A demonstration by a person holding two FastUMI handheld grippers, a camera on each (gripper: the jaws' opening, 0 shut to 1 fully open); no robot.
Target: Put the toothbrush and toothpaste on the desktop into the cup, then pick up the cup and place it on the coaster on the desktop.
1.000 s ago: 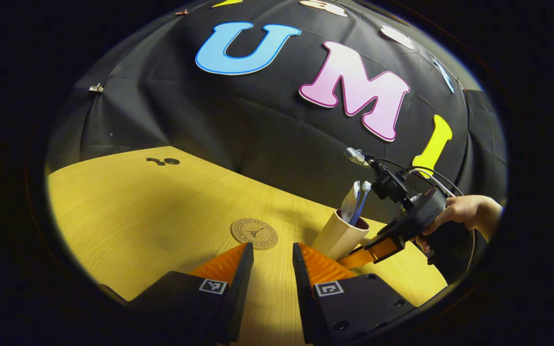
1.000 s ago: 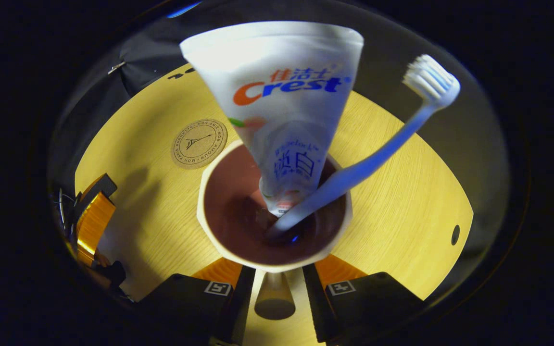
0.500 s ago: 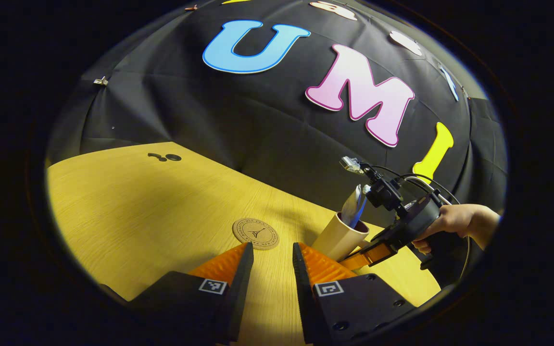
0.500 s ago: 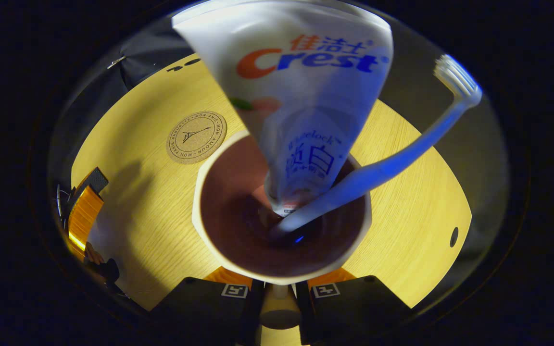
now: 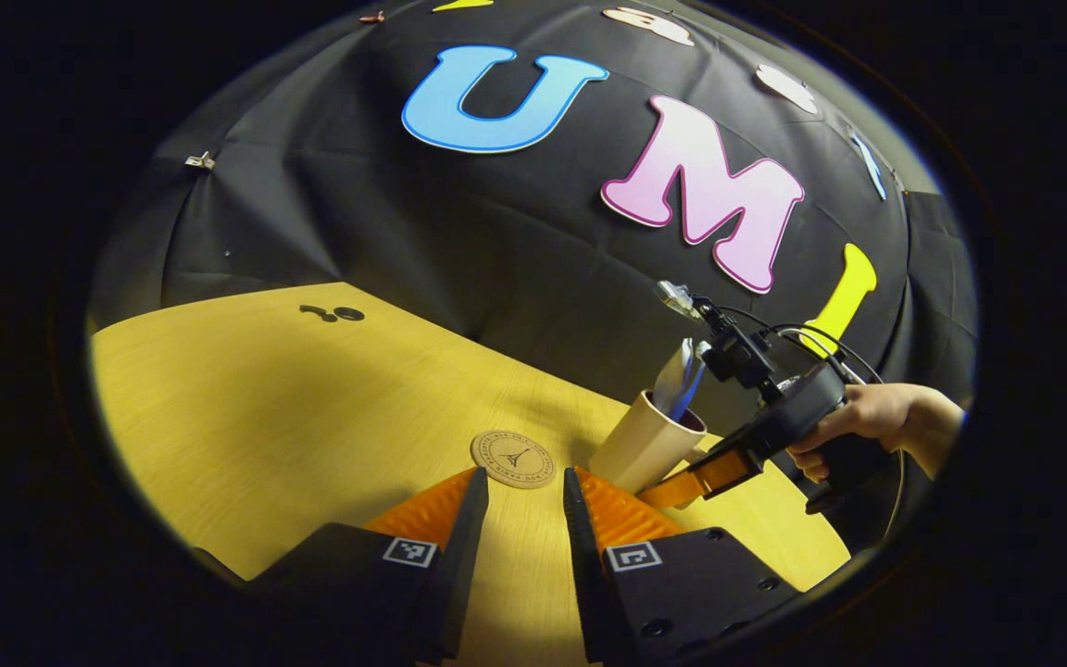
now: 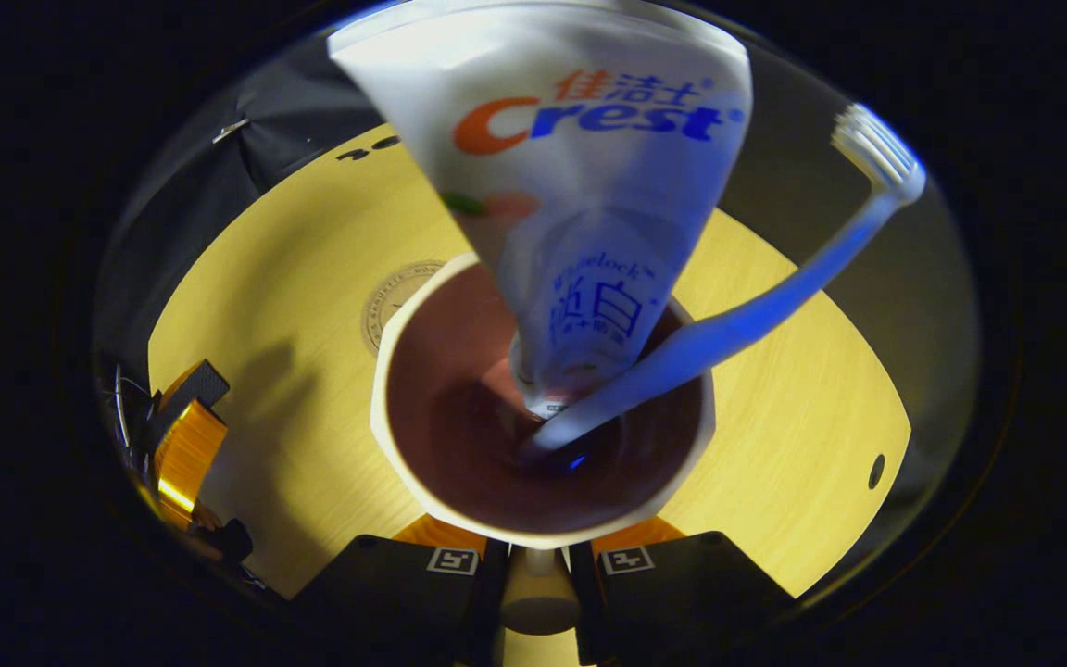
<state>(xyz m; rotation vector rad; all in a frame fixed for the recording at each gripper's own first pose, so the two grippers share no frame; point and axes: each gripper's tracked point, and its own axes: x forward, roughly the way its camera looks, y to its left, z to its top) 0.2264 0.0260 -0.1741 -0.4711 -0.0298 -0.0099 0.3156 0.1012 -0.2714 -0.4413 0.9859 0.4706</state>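
A cream cup (image 5: 642,448) with a brown inside (image 6: 459,435) holds a white toothpaste tube (image 6: 580,185) and a blue toothbrush (image 6: 756,310), both standing out of its mouth. My right gripper (image 6: 538,560) is shut on the cup's handle (image 6: 538,597), and in the left gripper view its orange fingers (image 5: 696,474) meet the cup's right side. The cup leans left. Its rim (image 6: 383,371) covers part of the round cork coaster (image 6: 392,295). My left gripper (image 5: 524,505) is open and holds nothing, just short of the coaster (image 5: 513,459).
The wooden table (image 5: 265,408) ends at the black cloth wall behind. Small dark fittings (image 5: 334,313) sit near its far left edge, and a dark hole (image 6: 876,471) at the right. A hand (image 5: 876,421) holds the right gripper.
The right gripper's fingers closed on the cup's handle, then carried the cup leftward toward the coaster, which its rim now partly covers. The left gripper barely shifted.
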